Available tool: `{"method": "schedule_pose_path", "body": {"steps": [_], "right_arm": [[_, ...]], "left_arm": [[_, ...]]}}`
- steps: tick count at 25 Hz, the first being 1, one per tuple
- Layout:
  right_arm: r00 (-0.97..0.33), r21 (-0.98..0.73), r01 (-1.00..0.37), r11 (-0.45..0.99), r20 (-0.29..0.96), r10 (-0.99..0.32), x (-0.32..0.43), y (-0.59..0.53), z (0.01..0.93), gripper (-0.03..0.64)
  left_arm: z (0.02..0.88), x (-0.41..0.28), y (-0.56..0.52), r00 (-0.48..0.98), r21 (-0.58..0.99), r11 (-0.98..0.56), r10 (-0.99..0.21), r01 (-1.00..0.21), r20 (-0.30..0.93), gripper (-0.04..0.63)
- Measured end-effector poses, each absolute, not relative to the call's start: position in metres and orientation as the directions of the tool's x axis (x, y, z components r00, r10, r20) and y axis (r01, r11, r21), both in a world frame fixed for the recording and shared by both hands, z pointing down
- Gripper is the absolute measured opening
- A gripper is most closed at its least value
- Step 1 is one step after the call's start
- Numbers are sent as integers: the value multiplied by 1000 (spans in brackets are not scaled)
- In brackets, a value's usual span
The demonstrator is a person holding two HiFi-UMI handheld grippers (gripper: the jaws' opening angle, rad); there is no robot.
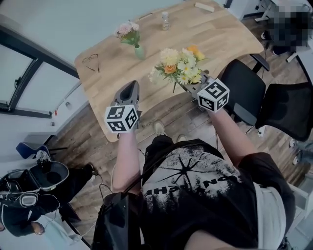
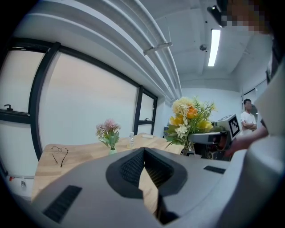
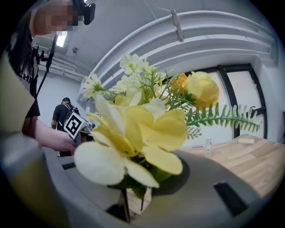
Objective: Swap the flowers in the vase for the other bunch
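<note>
A small green vase [image 1: 139,52] holding pink flowers [image 1: 127,32] stands at the table's far left. My right gripper [image 1: 191,87] is shut on the stems of a yellow, white and orange bunch [image 1: 179,66], which hangs upright over the table's near right part. Those blooms [image 3: 142,129] fill the right gripper view, with the stems between the jaws. My left gripper [image 1: 128,92] is shut and empty above the table's near edge, pointing toward the vase [image 2: 112,151]. From there, the pink flowers [image 2: 108,132] are ahead and the held bunch [image 2: 189,119] is to the right.
A pair of glasses [image 1: 91,62] lies on the wooden table [image 1: 225,39] left of the vase. A small clear bottle [image 1: 166,20] and a wooden block [image 1: 204,6] sit at the far edge. Black chairs [image 1: 244,90] stand to the right; bags [image 1: 44,178] lie on the floor at left.
</note>
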State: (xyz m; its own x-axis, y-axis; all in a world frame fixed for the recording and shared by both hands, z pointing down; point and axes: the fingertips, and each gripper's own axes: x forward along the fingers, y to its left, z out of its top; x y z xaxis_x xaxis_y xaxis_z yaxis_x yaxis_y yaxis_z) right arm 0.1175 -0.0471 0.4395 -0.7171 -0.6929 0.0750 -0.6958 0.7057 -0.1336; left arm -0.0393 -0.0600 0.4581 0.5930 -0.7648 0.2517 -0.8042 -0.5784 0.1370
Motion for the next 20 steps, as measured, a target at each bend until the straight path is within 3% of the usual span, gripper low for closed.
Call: {"method": "schedule_pose_path", "body": {"steps": [20], "right_arm": [[-664,-100,-747,657,90,-742,69,-196,430,84]], "left_arm": [[466,-84,-215,652,165,-632,-719,-757,239,14]]}}
